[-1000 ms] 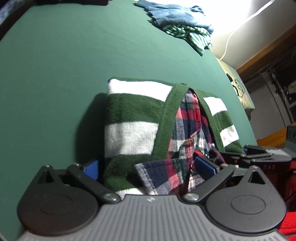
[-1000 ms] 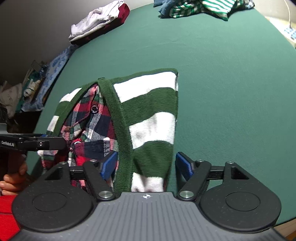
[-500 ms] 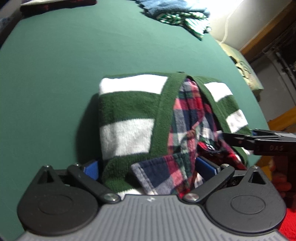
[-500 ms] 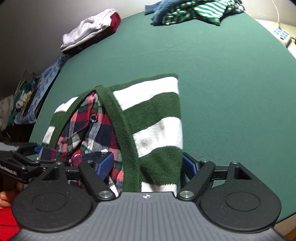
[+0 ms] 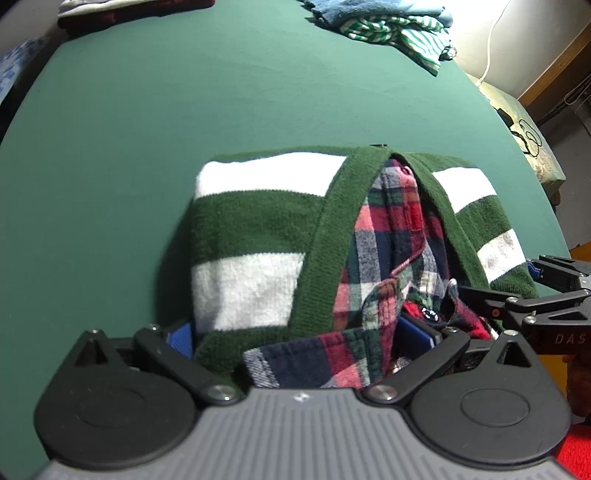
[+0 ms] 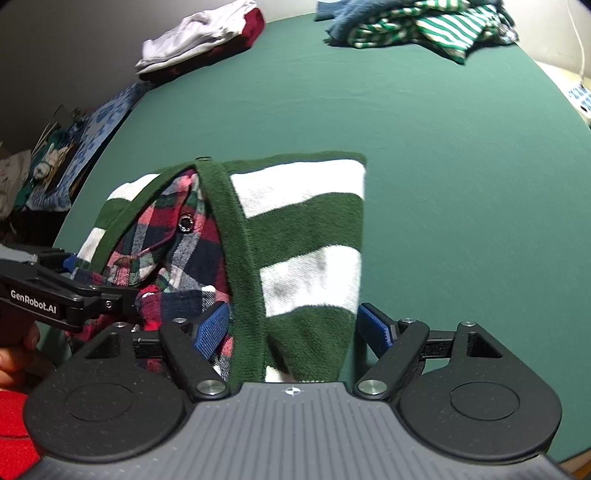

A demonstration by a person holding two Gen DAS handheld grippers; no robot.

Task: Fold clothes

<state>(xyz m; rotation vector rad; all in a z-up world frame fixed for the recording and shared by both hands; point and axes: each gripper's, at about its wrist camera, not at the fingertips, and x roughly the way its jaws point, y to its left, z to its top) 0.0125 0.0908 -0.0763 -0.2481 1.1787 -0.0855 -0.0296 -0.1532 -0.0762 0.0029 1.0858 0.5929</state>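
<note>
- Folded stack (image 6: 199,37): white and dark red cloth, squared off, lying far beyond the striped cardigan and to its left. It is unchanged from a second ago.
- Left gripper (image 5: 297,336): its tongs stand apart, straddling the cardigan's near edge on the left half. Thick fleece and the plaid collar bunch between the blue pads, and I see no squeeze on them. Over the last second the view has drawn in over the cardigan.
- Striped cardigan (image 5: 251,229): it lies on the green table cover (image 5: 147,110) at the near side, already folded to a rectangle. Broad dark green and white bands of plush fleece are edged by a ribbed green placket forming a V. Its outline has not shifted, so the fold has held.
- Plaid shirt (image 5: 384,236): soft red, navy and white flannel fills the V, with a snap button and a rumpled collar at the cardigan's near edge.
- Right gripper (image 6: 293,326): its tongs are spread wide around the cardigan's right half, with the outer pad just clear of the cloth. It has edged closer to the left one.
- My reading: both tools are lined up for the next fold or lift, neither gripping yet.
- Loose pile (image 6: 424,26): crumpled green-striped and blue garments lie far beyond the cardigan to its right, still unfolded.
</note>
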